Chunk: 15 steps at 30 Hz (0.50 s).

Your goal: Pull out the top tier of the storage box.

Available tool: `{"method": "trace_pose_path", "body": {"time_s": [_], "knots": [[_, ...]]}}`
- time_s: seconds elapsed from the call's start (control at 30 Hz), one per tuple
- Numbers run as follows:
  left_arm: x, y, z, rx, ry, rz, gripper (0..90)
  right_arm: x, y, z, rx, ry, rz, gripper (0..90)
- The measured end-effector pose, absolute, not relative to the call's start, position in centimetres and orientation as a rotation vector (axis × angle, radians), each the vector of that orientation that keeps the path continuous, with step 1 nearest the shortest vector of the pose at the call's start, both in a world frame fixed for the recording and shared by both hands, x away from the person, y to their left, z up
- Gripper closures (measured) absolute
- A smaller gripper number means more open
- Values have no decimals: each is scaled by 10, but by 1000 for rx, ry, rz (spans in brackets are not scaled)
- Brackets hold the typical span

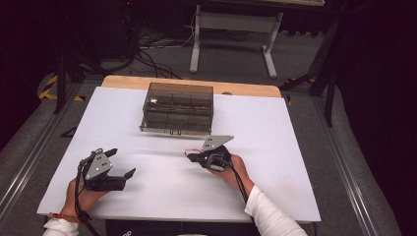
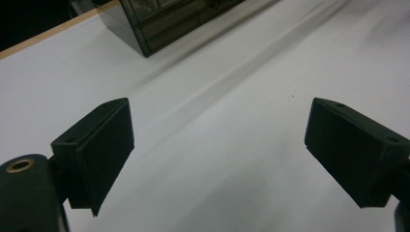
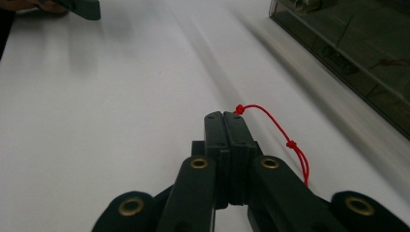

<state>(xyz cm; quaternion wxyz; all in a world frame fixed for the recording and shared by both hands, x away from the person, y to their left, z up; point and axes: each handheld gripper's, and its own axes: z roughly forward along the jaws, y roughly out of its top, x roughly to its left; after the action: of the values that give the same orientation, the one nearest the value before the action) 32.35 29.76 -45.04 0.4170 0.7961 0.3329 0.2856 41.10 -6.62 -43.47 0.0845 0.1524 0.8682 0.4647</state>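
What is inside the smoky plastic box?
The box has divider walls forming compartments; small dark items show faintly through its wall in the right gripper view. Tinted plastic hides what they are.

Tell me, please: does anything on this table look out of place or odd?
Nothing looks spilled or damaged. One small detail: a thin red knotted cord is pinched in the shut right claw and trails loose beside it. The smoky transparent plastic compartment box sits flat on the white table.

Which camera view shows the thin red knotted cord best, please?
The right gripper view: the thin red knotted cord is close and sharp, pinched at one end between the shut right gripper jaws, its knots visible. The high view gives just a tiny red speck at that gripper's tip.
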Motion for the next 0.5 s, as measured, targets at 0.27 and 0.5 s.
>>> {"method": "trace_pose_path", "body": {"time_s": [0.27, 0.5], "knots": [[327, 292, -449, 2005, 801, 716, 113, 397, -84, -418, 449, 2504, 1440, 900], [332, 288, -449, 2011, 776, 709, 112, 392, -92, -414, 456, 2479, 1454, 900]]}}
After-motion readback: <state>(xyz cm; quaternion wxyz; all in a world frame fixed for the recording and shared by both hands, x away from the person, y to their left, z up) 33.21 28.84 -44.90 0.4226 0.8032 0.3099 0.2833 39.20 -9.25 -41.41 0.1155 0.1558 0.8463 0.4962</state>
